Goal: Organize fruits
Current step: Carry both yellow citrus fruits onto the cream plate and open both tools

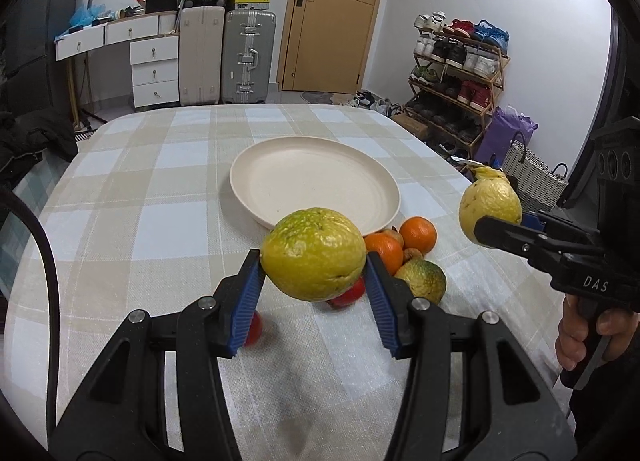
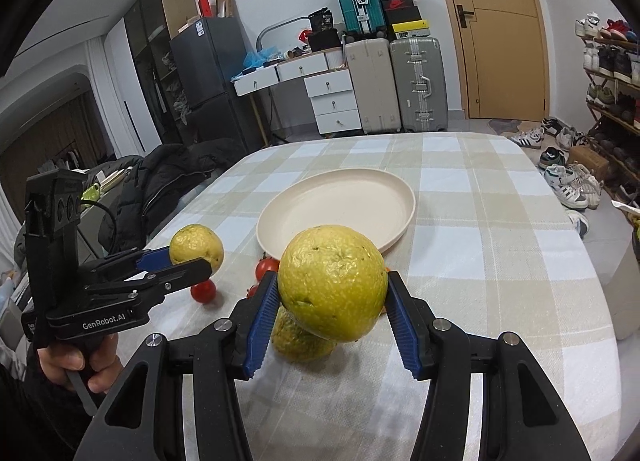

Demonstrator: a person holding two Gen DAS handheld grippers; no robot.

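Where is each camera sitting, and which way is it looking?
Left wrist view: sits on the left tool, looking along it at its yellow-green fruit and the plate; the right tool and right hand show.
Right wrist view: sits on the right tool, looking at its own yellow-green fruit; the left tool and left hand show.
Both share the plate, checked tablecloth, suitcases and door.

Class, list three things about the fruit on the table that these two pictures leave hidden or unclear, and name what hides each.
1. Left wrist view: red fruit, mostly hidden behind held yellow-green fruit.
2. Left wrist view: small brownish fruit, too covered by oranges to identify.
3. Right wrist view: oranges almost wholly hidden behind held yellow fruit.
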